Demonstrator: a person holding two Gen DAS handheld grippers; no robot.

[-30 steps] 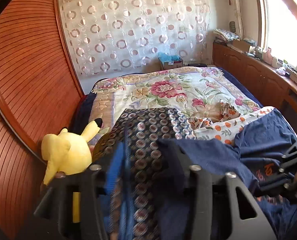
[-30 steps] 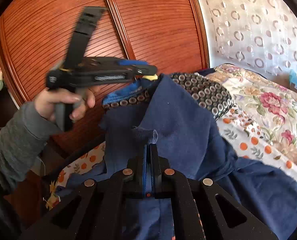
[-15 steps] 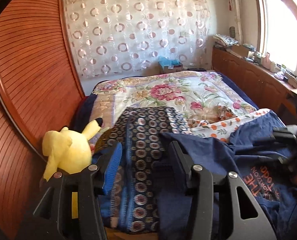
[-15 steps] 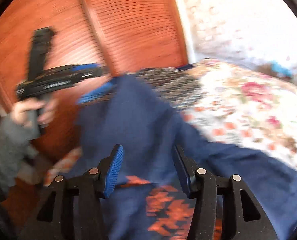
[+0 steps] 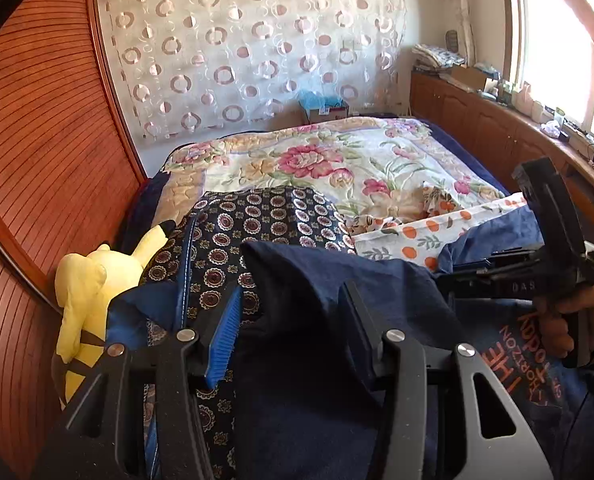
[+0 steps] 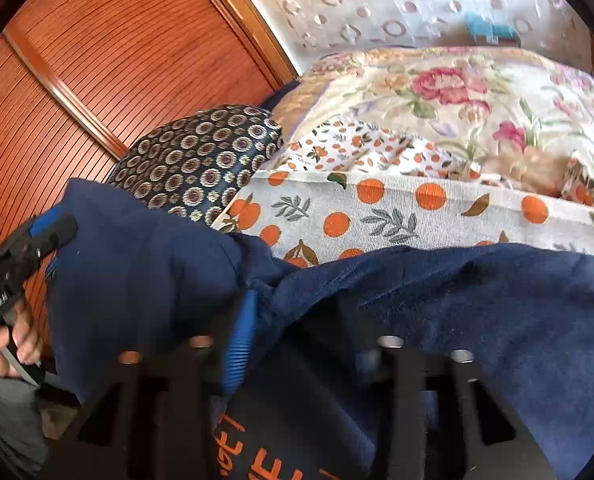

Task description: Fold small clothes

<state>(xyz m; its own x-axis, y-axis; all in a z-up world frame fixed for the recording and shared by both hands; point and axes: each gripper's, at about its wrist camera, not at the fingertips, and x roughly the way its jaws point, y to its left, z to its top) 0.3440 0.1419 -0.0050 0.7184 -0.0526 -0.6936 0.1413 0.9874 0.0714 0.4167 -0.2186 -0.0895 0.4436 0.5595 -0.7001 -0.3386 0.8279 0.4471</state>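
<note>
Soft, light, floppy navy T-shirt heaped at bed's near edge (grab by hems). Left gripper agape astride a fold; right gripper just closing, cloth between, unpinched.

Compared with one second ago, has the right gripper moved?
Yes. The right gripper went leftward along the orange-spotted cloth, over the navy shirt; its jaws have just been closing, shirt fabric between them.
</note>
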